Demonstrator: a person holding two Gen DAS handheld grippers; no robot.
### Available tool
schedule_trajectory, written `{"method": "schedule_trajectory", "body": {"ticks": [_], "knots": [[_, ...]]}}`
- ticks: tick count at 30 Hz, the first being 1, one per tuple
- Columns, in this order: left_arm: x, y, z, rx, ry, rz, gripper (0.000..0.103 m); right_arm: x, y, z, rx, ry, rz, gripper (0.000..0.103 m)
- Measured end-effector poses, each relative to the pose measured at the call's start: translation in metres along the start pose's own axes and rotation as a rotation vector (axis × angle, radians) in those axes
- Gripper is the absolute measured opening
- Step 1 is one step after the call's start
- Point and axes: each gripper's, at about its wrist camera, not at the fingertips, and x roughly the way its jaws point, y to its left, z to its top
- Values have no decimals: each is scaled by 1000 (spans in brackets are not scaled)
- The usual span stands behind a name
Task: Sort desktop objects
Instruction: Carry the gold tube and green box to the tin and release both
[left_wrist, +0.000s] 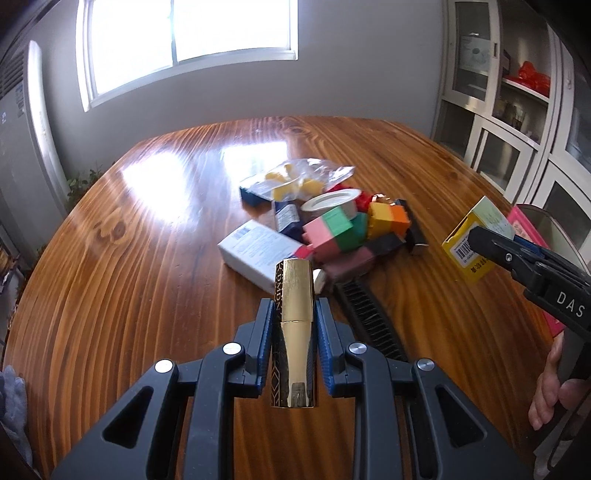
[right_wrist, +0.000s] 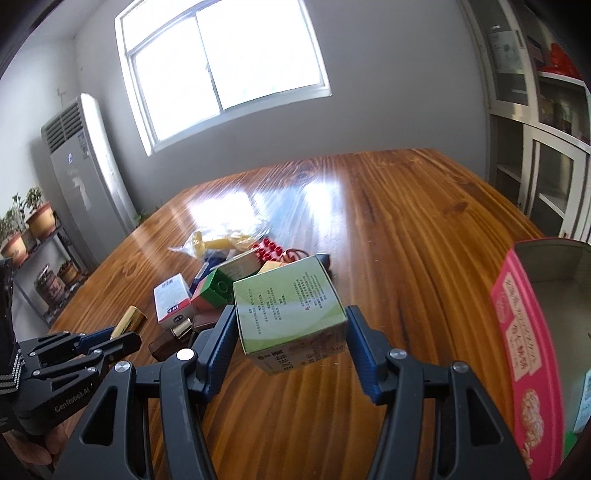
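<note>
Both hands are loaded at once, which makes sense for sorting: each claw has lifted one item clear of the jumble. The left gripper (left_wrist: 293, 314) is clamped tight on a slim gold tube (left_wrist: 295, 332), a lipstick or mascara by the look of it, gripped around its middle so it lies lengthwise between the blue pads, above the wooden table (left_wrist: 110, 288). The right gripper (right_wrist: 291, 332) has its jaws spread about halfway and pressed on both sides of a green-and-white carton (right_wrist: 288, 306), held in the air with its printed top facing up. Just to its right stands an open pink tin (right_wrist: 524, 332), probably the carton's destination. The remaining pile (left_wrist: 332, 229) of toy bricks, small boxes, a tape roll and a plastic bag sits mid-table, still unsorted.
</note>
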Motion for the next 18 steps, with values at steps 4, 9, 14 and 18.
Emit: {"method": "schedule_trajectory", "body": {"ticks": [4, 9, 14, 18], "knots": [[-7, -17, 7, 26, -16, -23, 25, -16, -10, 0, 30, -39, -9, 62], [-16, -46, 14, 81, -37, -51, 25, -40, -22, -3, 46, -96, -38, 62], [-19, -77, 21, 134, -44, -87, 25, -68, -41, -4, 69, -154, -78, 62], [-22, -104, 29, 172, -52, -120, 25, -87, -58, -5, 106, -196, -115, 62]]}}
